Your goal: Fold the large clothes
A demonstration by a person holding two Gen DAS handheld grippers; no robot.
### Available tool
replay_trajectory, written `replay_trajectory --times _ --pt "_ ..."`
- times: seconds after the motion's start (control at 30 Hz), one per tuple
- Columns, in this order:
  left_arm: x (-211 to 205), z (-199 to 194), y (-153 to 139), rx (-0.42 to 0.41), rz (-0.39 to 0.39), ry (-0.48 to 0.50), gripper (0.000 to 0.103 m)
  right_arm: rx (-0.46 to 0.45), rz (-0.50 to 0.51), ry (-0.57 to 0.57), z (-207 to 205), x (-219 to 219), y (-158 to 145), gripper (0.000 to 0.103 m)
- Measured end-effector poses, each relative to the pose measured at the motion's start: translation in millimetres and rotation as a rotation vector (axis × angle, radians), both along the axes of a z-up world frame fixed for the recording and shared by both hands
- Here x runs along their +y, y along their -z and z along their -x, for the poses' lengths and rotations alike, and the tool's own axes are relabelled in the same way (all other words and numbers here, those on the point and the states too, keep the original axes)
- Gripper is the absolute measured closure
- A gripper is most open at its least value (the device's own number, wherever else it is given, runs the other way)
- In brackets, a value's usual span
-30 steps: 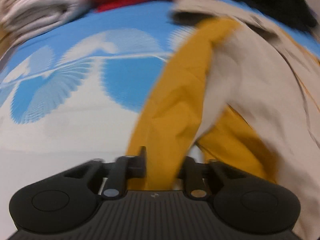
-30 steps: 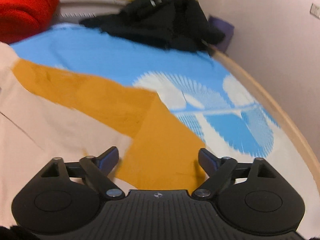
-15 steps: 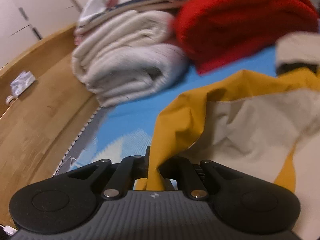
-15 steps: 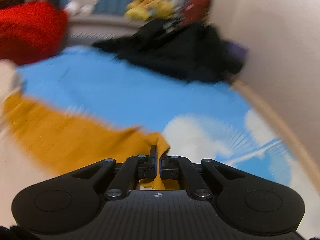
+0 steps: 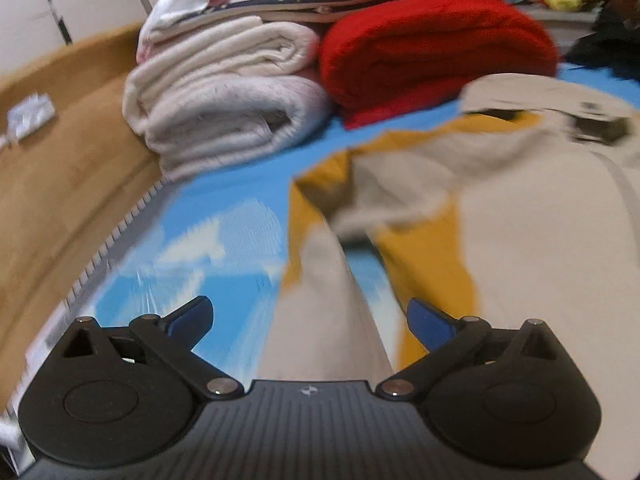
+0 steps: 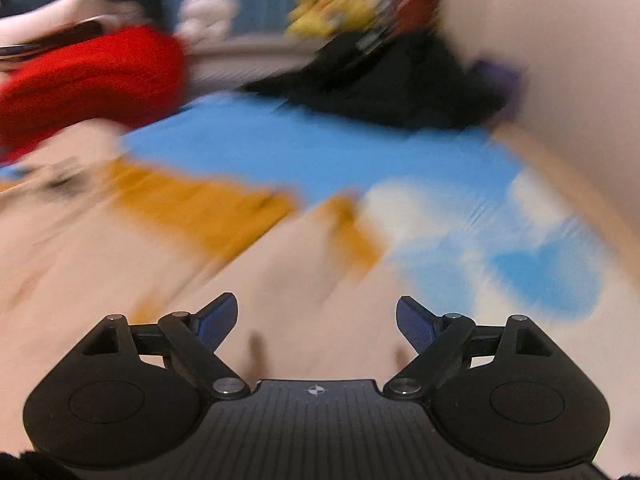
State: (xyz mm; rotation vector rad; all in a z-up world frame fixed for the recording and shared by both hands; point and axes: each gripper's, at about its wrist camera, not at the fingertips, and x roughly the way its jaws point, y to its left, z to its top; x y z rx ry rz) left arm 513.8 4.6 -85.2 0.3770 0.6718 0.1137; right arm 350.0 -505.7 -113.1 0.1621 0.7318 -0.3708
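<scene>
Blue sheet (image 5: pixel 248 184): 1 beige/mustard garment (image 5: pixel 520 220), 2 hand-held grippers opening, nothing pinched.

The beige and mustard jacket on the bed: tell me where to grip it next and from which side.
Probably grip the beige and mustard jacket at its mustard-edged fold, coming in from the side of the white folded blankets. That edge stands proud of the blue sheet, so one pad can slide under. Both the left gripper and right gripper are opening, gripping nothing.
</scene>
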Motion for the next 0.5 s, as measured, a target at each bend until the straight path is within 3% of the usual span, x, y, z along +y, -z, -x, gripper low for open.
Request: replay_trajectory --times 0.07,0.17,0.27,0.3,0.37,0.4,0.5 --pt "6.6 49.5 -3.5 0.033 0.070 0.011 0.000 0.061 -0.198 -0.057 26.7 18.7 10.4 0.013" --pt "13.6 113.9 -4.1 0.074 0.174 -0.005 0.000 0.147 -0.393 0.029 39.9 33.5 36.7 0.012" --pt "24.7 145.7 -1.1 0.095 0.208 -0.056 0.000 0.102 -0.491 0.161 32.9 33.3 60.7 0.012" --pt "26.7 153.3 0.6 0.100 0.201 -0.086 0.000 0.060 -0.507 0.208 27.5 29.1 65.9 0.030" --pt "33.7 162.9 2.1 0.110 0.194 -0.152 0.000 0.023 -0.437 0.242 14.0 25.0 63.9 0.093" --pt "36.8 167.4 1.2 0.111 0.189 -0.170 0.000 0.031 -0.385 0.277 8.3 23.5 56.5 0.098" --pt "46.1 171.9 -2.1 0.081 0.133 -0.194 0.000 -0.093 -0.167 0.301 -1.0 -8.2 -4.7 0.100"
